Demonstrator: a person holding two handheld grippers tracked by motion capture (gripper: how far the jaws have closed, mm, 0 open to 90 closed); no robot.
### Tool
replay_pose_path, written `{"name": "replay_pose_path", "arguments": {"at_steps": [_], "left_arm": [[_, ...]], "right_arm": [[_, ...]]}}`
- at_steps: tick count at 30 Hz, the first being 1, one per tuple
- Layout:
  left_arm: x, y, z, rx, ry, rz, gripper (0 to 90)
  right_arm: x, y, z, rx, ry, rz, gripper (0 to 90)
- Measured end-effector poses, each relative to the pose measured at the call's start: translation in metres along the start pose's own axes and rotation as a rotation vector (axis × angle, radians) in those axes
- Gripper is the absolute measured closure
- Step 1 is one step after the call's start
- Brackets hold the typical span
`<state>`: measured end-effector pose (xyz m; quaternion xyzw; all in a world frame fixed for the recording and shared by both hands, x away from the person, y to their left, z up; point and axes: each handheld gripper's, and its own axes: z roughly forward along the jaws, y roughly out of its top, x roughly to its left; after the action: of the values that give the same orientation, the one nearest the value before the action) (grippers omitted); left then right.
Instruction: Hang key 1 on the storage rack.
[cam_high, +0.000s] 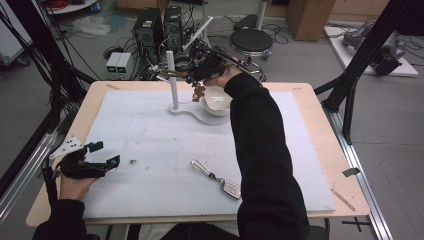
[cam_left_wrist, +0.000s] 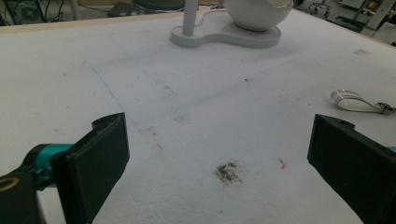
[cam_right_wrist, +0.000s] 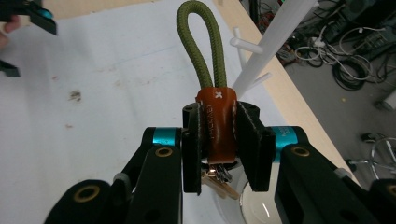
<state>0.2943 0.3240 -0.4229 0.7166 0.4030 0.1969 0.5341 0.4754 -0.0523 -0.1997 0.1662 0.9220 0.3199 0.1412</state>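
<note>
My right gripper (cam_right_wrist: 219, 116) is shut on the brown leather tab (cam_right_wrist: 217, 135) of a keychain. The keychain's olive cord loop (cam_right_wrist: 201, 42) sticks up past the jaws and its keys (cam_right_wrist: 218, 181) hang below. In the high view this gripper (cam_high: 195, 80) hovers at the far side of the table with the keychain (cam_high: 199, 91) dangling beside the white peg stand (cam_high: 173, 82), just above the white bowl (cam_high: 217, 102). My left gripper (cam_high: 102, 155) rests low at the near left, open, with nothing between its jaws (cam_left_wrist: 219, 154).
A second key with a silver strap (cam_high: 215, 177) lies on the white mat (cam_high: 150, 145) near the front centre; its strap (cam_left_wrist: 357, 101) shows right of the left gripper. The stand's base (cam_left_wrist: 224, 35) carries the bowl (cam_left_wrist: 259, 11). The stand's pegs (cam_right_wrist: 245, 44) jut out just beyond the loop.
</note>
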Motion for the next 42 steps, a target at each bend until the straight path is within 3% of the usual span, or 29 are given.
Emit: {"name": "replay_pose_path", "arguments": {"at_steps": [7,18,23,42], "left_arm": [[0.001,0.0,-0.001,-0.005,0.003,-0.002,6.0],[0.001,0.0,0.0,-0.003,0.0,-0.002,6.0],[0.001,0.0,0.001,-0.001,-0.002,-0.001,6.0],[0.001,0.0,0.001,-0.002,-0.001,-0.003,6.0]], "right_arm": [[-0.006,0.007,0.018,0.011,-0.033,0.021,72.2],[-0.012,0.0,0.034,0.003,-0.06,0.055,72.2],[-0.011,-0.002,0.037,0.01,-0.09,0.031,72.2],[-0.003,0.0,0.052,0.051,-0.123,-0.02,72.2]]}}
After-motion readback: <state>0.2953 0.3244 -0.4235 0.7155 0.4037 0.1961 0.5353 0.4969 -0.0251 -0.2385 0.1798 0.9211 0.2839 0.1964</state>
